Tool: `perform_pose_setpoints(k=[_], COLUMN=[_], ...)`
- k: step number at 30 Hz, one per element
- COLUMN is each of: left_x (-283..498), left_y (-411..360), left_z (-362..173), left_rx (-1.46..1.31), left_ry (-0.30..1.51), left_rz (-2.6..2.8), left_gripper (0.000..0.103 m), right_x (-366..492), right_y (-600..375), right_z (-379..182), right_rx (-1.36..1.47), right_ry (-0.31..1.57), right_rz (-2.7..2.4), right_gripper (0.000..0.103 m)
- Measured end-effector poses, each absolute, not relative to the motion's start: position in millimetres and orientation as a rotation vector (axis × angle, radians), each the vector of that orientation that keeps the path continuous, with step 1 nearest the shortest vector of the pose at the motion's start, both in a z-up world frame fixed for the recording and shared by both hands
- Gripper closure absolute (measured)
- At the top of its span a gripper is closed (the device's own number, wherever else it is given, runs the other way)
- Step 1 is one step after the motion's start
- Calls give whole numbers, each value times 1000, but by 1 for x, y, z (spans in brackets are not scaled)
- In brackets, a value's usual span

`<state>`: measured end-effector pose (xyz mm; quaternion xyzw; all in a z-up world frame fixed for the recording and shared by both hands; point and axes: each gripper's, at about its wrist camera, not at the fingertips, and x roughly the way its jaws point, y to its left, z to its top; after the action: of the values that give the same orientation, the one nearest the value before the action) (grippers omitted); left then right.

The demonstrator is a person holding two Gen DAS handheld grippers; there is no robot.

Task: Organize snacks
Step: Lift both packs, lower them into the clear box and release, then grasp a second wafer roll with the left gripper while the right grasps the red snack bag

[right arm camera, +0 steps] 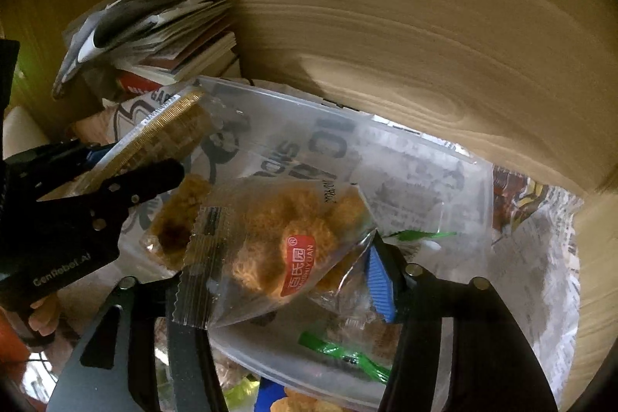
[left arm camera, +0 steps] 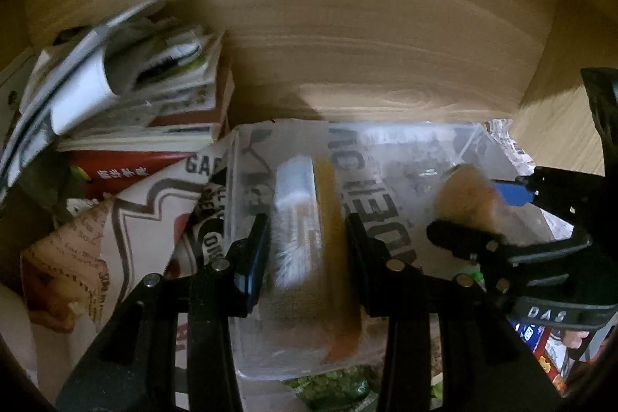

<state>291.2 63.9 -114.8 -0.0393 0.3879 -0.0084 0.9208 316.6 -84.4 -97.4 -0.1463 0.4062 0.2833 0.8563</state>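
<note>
In the left wrist view, the left gripper (left arm camera: 305,250) is clamped on a flat snack packet (left arm camera: 309,219), a long, thin pack with a clear window and an orange-gold edge, held above the clear plastic bin (left arm camera: 475,138) that sits on the printed cloth against the wooden wall. The jaws stand a modest way apart, both pressed to the packet's long sides; it looks light and fairly stiff, with crackers inside that could snap, so a gentle grip across the width seems right. At the right of this view the right gripper (left arm camera: 463,215) holds a blurred brown snack. In the right wrist view, that gripper (right arm camera: 286,277) pinches a clear bag of golden puffed snack (right arm camera: 278,246) with a red label, hanging over the bin's open mouth. The jaws stand fairly wide, the blue pad (right arm camera: 380,284) pressing the crinkled film at one end and the other finger on the crimped seam. I judge the bag very light, slippery and easily crushed, best held by its seams. Green-wrapped sweets (right arm camera: 340,354) lie in the bin below.
</note>
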Motion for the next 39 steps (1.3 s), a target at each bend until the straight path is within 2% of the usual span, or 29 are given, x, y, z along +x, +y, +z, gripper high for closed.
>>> perform_pose_setpoints(k=[4, 9, 12, 14, 22, 29, 33, 39], left_x=[284, 268, 254, 246, 199, 164, 148, 130], left_y=[61, 56, 54, 52, 43, 34, 26, 18], left_z=[-103, -87, -78, -74, -66, -87, -106, -139], left_rx=[-64, -43, -44, -40, -31, -38, -40, -66], left_ry=[759, 726, 703, 688, 664, 717, 765, 847], left_rz=[-30, -37, -45, -48, -80, -116, -133, -152], left_gripper=[64, 63, 53, 48, 38, 37, 37, 37], right_x=[312, 304, 297, 290, 247, 205, 182, 159], right_y=[-84, -88, -95, -101, -123, -151, -167, -183], right_z=[-95, -87, -78, -71, -48, -50, -62, -91], right_rx=[-321, -325, -294, -280, -250, -225, -209, -190], right_ry=[830, 793, 777, 758, 683, 648, 649, 693], right_rz=[580, 563, 562, 555, 528, 495, 470, 435], right_gripper=[30, 24, 19, 19, 17, 12, 6, 5])
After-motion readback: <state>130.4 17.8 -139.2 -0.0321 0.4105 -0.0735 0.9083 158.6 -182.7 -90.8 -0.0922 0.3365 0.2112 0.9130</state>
